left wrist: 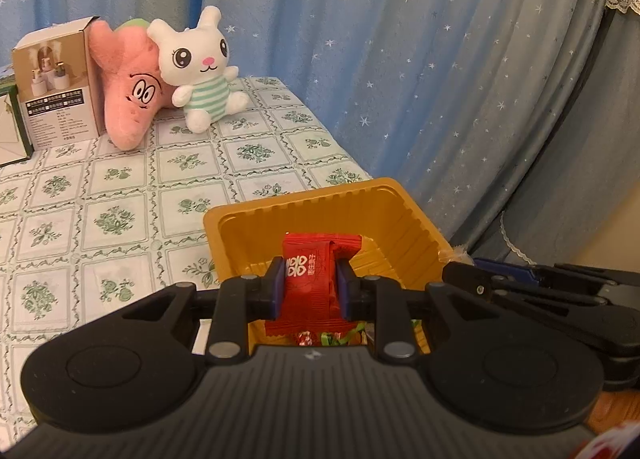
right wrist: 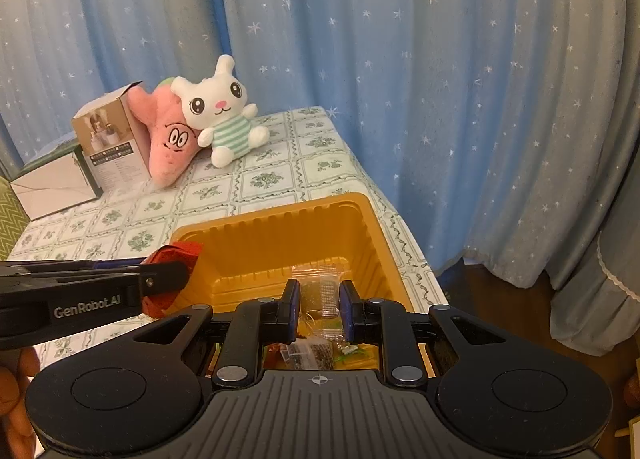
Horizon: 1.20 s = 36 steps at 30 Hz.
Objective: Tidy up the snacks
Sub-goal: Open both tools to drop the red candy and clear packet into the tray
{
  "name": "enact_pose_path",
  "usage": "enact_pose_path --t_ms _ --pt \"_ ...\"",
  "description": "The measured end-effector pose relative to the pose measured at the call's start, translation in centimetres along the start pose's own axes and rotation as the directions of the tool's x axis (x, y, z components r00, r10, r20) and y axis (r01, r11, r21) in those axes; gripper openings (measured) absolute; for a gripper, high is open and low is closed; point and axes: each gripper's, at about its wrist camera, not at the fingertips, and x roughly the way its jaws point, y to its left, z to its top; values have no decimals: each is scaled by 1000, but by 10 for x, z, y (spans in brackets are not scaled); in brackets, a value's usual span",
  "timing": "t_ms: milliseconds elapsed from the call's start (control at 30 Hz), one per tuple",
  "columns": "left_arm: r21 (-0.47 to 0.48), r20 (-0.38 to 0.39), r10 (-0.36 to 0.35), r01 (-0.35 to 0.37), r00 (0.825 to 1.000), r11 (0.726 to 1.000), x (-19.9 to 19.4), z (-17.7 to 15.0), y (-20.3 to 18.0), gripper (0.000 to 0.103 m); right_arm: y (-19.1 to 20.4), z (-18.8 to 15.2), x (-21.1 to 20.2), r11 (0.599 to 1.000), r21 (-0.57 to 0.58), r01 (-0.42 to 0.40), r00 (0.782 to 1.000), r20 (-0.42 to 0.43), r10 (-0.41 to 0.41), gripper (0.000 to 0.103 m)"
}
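You are looking at a white plush rabbit [left wrist: 200,67] sitting against a pink star plush [left wrist: 128,87], which is leaning on a cardboard box [left wrist: 56,87]; all are resting on the table [left wrist: 120,195], while a star-printed blue curtain [left wrist: 400,39] is hanging behind.

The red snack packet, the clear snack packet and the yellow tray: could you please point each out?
red snack packet [left wrist: 310,279]: left wrist view, printed front.
clear snack packet [right wrist: 323,293]: right wrist view, middle.
yellow tray [right wrist: 280,237]: right wrist view, far inner wall.
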Motion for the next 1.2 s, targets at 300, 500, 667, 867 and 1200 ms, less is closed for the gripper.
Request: enact_pose_path --t_ms 300,500,667,867,1200 --pt "-21 -1 21 -21 1000 1000 3 -4 14 34 -2 -4 5 1000 4 3 1000 -16 -3 21" --pt "-60 4 53 -53 999 997 -16 -9 34 34 -1 -1 3 1000 19 -11 1000 -12 11 21" --pt "-70 7 70 -69 998 995 -28 -16 40 34 5 4 5 999 20 -27 1000 -9 27 21" --pt "-77 -2 90 -90 996 993 -41 -28 45 41 0 12 17 990 99 -97 995 -23 100 23" --pt "-93 -6 104 -104 995 990 -75 -59 41 79 -15 -11 -27 980 188 -63 998 0 64 58"
